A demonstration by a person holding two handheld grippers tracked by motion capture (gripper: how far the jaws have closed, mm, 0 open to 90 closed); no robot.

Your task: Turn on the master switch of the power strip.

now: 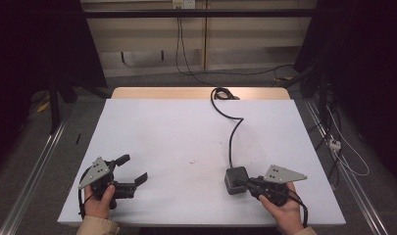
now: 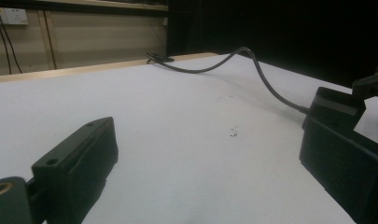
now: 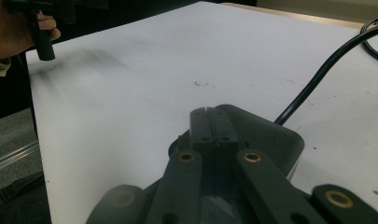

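Right gripper [image 1: 245,182] pressed shut, jaw tips resting on top of the black box [image 1: 235,180] near the table's [image 1: 161,127] front right — cable [image 1: 231,134] trailing away toward the far edge. Left gripper [image 1: 132,170] spread wide open, front left — well apart from the box.

Left gripper [image 1: 132,171] hovers over the white table [image 1: 161,132], jaws spread wide; right gripper [image 1: 246,182] sits pressed against the dark box [image 1: 235,180], whose cable [image 1: 231,134] snakes off.
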